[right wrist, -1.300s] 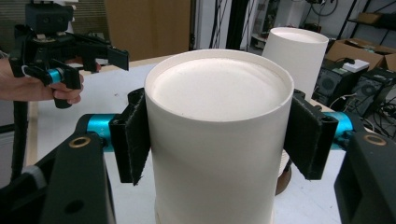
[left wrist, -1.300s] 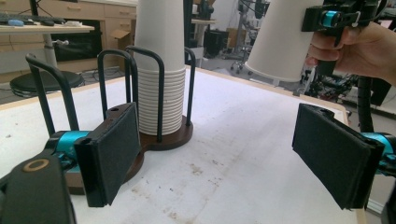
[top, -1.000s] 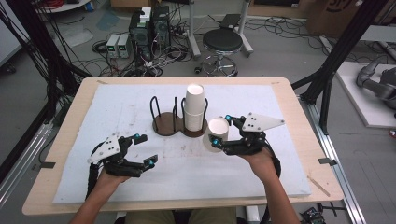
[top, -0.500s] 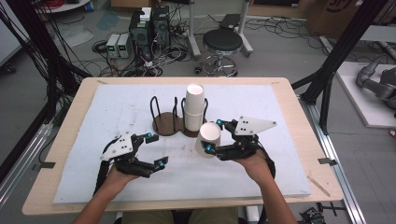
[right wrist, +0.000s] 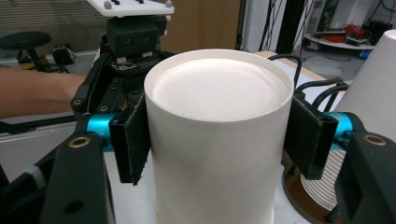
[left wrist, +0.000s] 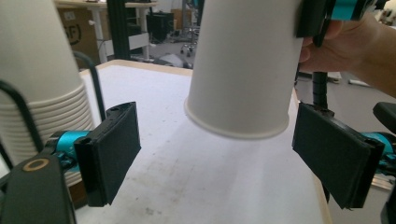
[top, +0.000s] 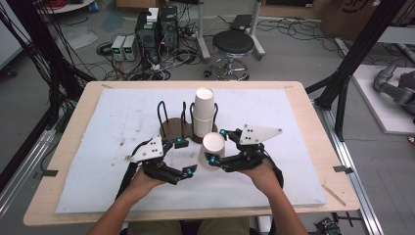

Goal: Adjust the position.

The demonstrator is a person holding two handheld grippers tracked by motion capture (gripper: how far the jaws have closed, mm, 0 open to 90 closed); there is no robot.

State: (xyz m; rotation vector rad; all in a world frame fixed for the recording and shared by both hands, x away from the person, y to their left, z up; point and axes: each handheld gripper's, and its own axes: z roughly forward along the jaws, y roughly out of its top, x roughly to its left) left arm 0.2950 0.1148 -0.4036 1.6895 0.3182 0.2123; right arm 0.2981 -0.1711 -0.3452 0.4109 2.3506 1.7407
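Fingers first: the right gripper (top: 214, 145) has its two black pads (right wrist: 132, 140) pressed flat on either side of a single white paper cup (top: 211, 151), held upside down, closed base up and rim down, clear of the mat; the left gripper (top: 184, 157) stands wide, nothing between its jaws, its pads (left wrist: 113, 149) flanking the space just under the cup's rim in the left gripper view. The cup hangs in front of the stack of cups (top: 202, 111), on the person's side of it and near it; the stack stands inverted on the round brown holder (top: 172, 130) with its black wire hoops; the white mat (top: 274, 147) lies under everything. By my reading this is a handover or a two-handed steadying, the one cup already off the stack; next the left gripper would need to come level with the cup's wall and close gently, since thin paper crushes easily; only then should the right gripper let go.
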